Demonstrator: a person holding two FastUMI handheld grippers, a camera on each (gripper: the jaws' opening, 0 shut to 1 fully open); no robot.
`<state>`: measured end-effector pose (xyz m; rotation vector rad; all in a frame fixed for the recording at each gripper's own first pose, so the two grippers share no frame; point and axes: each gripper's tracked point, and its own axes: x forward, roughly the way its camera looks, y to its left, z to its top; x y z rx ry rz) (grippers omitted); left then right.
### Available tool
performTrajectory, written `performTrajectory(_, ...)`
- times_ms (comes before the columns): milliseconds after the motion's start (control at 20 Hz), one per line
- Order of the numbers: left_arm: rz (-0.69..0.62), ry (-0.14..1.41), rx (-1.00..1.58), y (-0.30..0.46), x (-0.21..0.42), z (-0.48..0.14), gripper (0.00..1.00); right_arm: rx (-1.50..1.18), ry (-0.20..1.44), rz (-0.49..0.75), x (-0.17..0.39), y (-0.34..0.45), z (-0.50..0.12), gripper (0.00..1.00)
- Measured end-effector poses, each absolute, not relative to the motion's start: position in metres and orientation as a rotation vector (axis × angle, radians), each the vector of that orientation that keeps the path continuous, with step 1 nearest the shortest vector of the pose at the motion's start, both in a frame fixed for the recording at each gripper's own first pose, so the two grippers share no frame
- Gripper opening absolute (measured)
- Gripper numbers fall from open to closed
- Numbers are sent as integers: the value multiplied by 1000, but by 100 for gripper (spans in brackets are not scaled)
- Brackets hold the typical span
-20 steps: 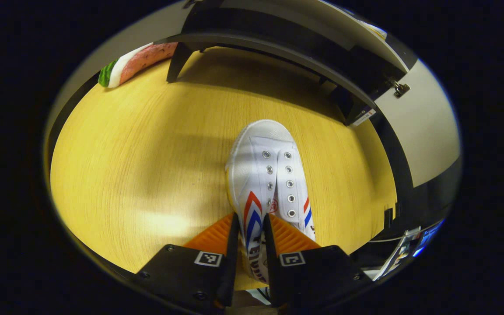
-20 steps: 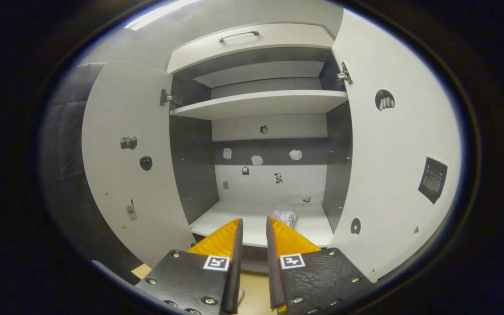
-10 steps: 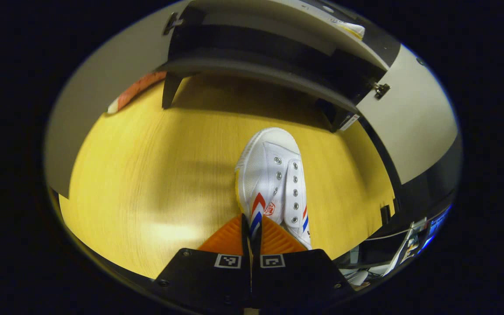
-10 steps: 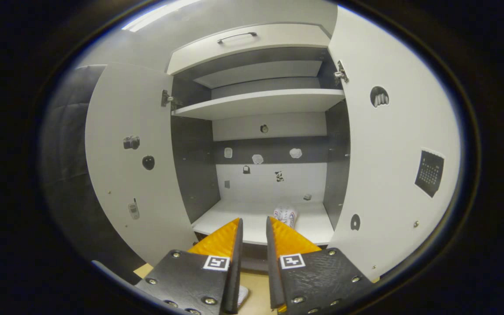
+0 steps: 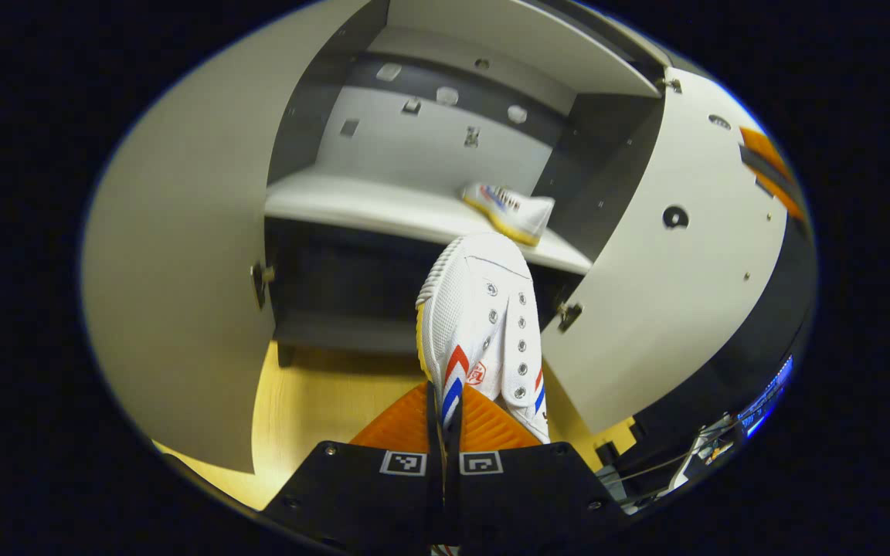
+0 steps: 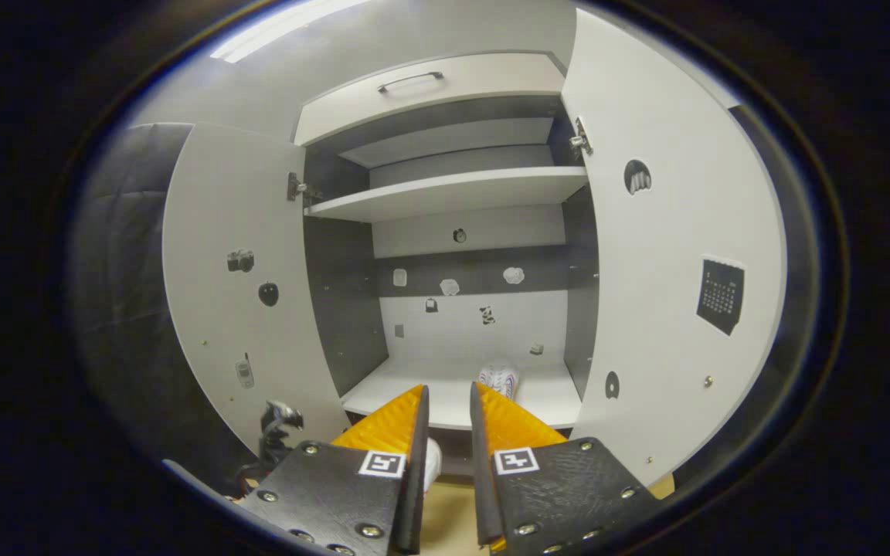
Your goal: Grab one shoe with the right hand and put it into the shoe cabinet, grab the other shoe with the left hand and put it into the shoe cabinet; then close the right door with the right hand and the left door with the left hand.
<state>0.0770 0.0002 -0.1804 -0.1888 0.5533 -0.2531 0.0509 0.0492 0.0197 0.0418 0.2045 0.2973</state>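
The left gripper [image 5: 443,417] pinches a white canvas shoe [image 5: 484,332] by its soft heel collar. It looks light and floppy. The right gripper [image 6: 449,409] has its jaws slightly spread, holding nothing.

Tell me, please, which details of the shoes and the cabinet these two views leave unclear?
- Held shoe, left gripper view: its heel is hidden behind the left gripper.
- Stored shoe, right gripper view: small, partly covered by the right gripper.
- Door stickers, right gripper view: too small to make out.
- Cabinet base, left gripper view: in shadow.
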Motion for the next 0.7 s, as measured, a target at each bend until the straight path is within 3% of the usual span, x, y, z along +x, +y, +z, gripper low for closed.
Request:
performTrajectory(350, -259, 359, -172, -20, 177, -91, 1, 68, 159, 281, 32, 40, 31, 27)
performTrajectory(650, -200, 366, -207, -12, 266, -86, 1, 95, 117, 240, 14, 14, 44, 24)
performTrajectory(700, -192, 385, -201, -11, 277, -91, 1, 100, 106, 235, 11, 10, 47, 28)
